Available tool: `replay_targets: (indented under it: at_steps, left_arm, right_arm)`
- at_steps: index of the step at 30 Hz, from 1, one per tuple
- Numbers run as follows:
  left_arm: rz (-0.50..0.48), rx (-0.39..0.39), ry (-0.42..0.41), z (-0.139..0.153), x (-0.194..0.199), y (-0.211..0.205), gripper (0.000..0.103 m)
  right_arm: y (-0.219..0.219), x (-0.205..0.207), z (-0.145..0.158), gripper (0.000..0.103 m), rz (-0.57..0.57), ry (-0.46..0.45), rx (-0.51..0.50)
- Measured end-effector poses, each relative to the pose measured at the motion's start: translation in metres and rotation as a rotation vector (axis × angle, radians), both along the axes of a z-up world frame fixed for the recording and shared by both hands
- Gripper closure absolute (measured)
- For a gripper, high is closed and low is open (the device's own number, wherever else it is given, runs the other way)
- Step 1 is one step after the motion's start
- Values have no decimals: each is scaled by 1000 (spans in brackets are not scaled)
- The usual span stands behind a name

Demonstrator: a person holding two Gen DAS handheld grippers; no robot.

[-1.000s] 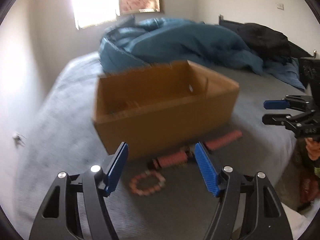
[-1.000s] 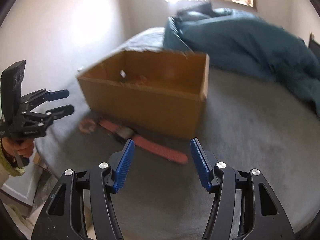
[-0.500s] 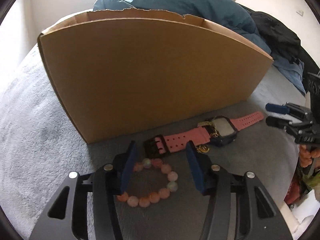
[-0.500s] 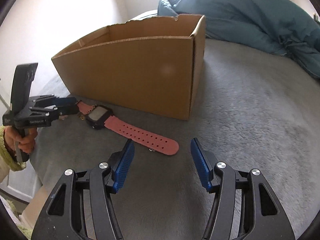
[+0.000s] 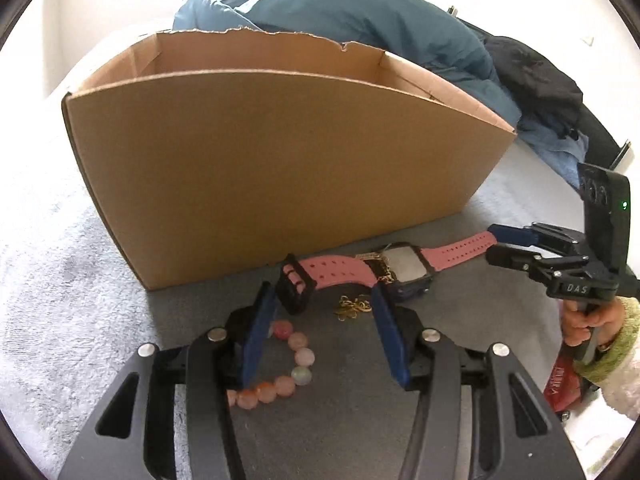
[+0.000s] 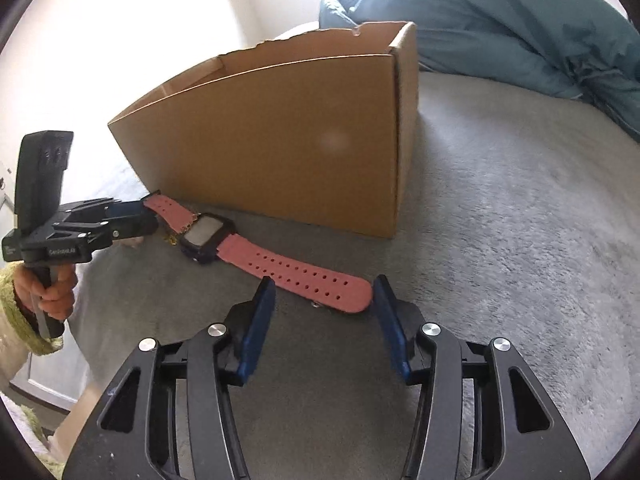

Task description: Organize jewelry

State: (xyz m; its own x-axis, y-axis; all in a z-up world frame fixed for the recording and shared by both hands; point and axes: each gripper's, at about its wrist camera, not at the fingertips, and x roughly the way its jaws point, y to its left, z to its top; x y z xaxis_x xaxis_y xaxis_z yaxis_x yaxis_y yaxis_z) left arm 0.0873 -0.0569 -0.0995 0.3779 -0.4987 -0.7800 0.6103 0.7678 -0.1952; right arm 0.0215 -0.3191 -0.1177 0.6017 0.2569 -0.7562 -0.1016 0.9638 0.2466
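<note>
Through the left wrist camera we see our left gripper [image 5: 322, 328] spread on the grey, fuzzy bed [image 5: 60, 288], its left pad across a round-beaded pink bracelet [image 5: 294, 364], pinching nothing. A gold chain [image 5: 352, 306] and the perforated pink rubber watch [image 5: 394, 266] lie along the smooth cardboard box [image 5: 280, 168].

Through the right wrist camera, our right gripper [image 6: 324, 318] is closing around the watch's strap tip, pads not yet pressing.

A second ago both grippers were higher and wider.
</note>
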Motion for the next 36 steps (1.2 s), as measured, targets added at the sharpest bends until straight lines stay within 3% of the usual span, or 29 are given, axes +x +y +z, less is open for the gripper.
replay_targets:
  at_steps: [6, 11, 17, 25, 32, 36]
  left_arm:
    - [71, -14, 38, -2, 12, 6, 55]
    - [64, -38, 85, -4, 22, 2, 55]
    - [55, -19, 51, 1, 19, -2, 55]
    - [50, 36, -24, 3, 5, 1, 74]
    - [72, 42, -20, 1, 8, 7, 85]
    - [79, 89, -35, -2, 9, 5, 92]
  right_arm:
    - [-5, 2, -6, 55, -27, 28, 8]
    - [-16, 10, -9, 51, -20, 50, 47]
    - [-13, 11, 1, 51, -16, 18, 70]
    - [-17, 2, 7, 59, -46, -32, 121]
    - [-37, 5, 1, 68, -120, -11, 250]
    - [-39, 2, -3, 68, -153, 25, 239]
